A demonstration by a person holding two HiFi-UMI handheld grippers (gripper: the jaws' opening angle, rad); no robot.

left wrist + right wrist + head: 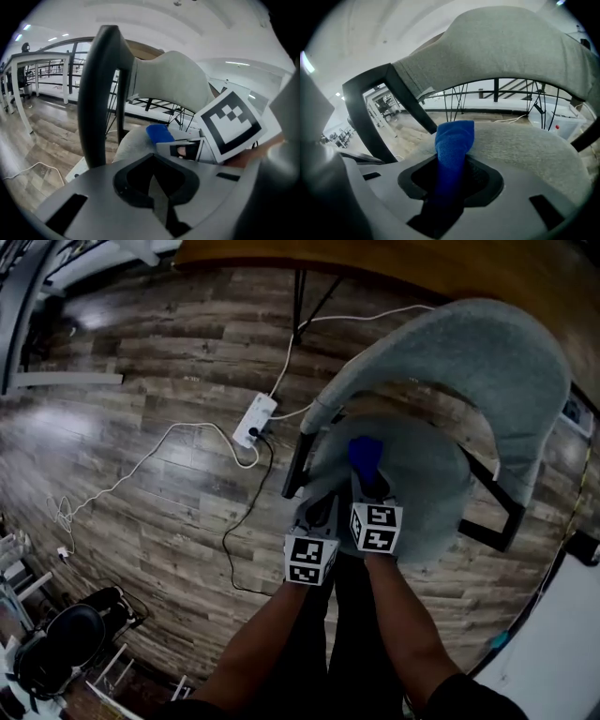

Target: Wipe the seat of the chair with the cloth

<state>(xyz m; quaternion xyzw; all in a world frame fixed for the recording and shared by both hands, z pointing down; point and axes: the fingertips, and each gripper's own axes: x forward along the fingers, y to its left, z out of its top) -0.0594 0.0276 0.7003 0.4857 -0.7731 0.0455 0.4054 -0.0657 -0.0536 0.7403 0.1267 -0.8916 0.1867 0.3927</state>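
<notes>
Two grippers meet at the near edge of the chair (487,362). The right gripper (450,183) has its jaws clamped on a blue cloth (453,138), while the left gripper (152,187) has its jaws together with nothing between them. The cloth rises out of the right jaws as a folded roll. Its free end reaches forward past the jaw tips and rests against the grey seat (422,488), on the seat's near left part in the head view. The left gripper sits just beside the right one, on its left, at the seat's edge close to the black frame (101,93). In the left gripper view the cloth shows ahead and a little to the right, apart from those jaws, with the right gripper's marker cube (232,122) next to it. The curved grey back (511,51) arches over the far side of the seat. On the wooden floor (141,521) left of the chair lies a white power strip (255,420), with a white cable (141,460) and a black cable (246,521) running from it.
</notes>
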